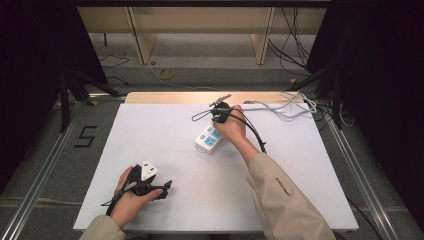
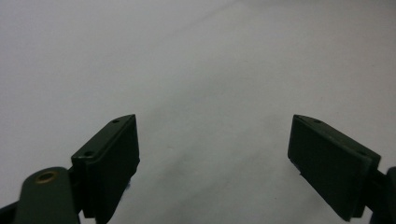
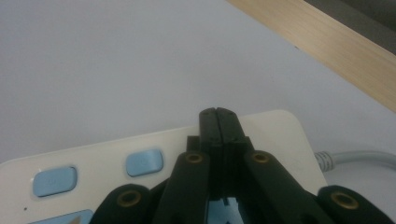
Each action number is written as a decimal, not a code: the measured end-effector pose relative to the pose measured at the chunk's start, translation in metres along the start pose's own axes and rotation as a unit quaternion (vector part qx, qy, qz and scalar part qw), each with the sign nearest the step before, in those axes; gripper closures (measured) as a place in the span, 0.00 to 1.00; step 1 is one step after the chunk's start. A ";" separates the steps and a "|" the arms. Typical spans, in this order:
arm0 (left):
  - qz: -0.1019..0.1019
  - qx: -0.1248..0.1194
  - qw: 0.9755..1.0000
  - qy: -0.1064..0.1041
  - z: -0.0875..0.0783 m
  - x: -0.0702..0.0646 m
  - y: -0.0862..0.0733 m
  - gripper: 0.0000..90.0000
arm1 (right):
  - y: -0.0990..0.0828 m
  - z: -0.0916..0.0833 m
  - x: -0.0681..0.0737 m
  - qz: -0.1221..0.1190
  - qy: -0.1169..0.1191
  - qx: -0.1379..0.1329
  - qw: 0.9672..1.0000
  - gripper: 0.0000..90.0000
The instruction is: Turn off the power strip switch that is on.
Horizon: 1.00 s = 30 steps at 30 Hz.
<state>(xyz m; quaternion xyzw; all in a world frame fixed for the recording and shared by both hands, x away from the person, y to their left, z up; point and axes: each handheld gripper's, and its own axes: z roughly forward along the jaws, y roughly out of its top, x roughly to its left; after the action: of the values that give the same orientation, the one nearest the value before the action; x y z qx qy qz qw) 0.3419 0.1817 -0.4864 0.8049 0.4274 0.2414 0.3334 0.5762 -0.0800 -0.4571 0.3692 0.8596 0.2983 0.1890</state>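
A white power strip (image 1: 207,138) with blue switches (image 3: 144,162) lies near the middle of the white table sheet (image 1: 165,135). My right gripper (image 1: 218,121) is held over the strip's far end. In the right gripper view its jaws (image 3: 218,115) are pressed together with nothing between them, and their tips hang just above the strip's white top (image 3: 275,135). My left gripper (image 1: 162,187) rests in the hand at the near left of the table, well away from the strip. Its jaws (image 2: 212,121) stand wide apart over bare white surface, holding nothing.
The strip's pale cable (image 1: 285,107) runs off to the far right and loops near the table's wooden back edge (image 1: 175,97). A black cable (image 1: 255,135) trails from the right gripper along the forearm. Dark stands and floor cables surround the table.
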 end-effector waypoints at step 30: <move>0.001 0.000 1.000 0.002 0.000 -0.001 0.001 0.18 | -0.006 -0.019 0.000 0.007 0.010 -0.004 1.000 1.00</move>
<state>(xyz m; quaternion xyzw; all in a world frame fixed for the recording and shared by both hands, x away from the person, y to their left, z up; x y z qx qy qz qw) 0.3422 0.1807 -0.4857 0.8049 0.4268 0.2436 0.3325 0.5627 -0.0907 -0.4471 0.3713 0.8576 0.3073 0.1797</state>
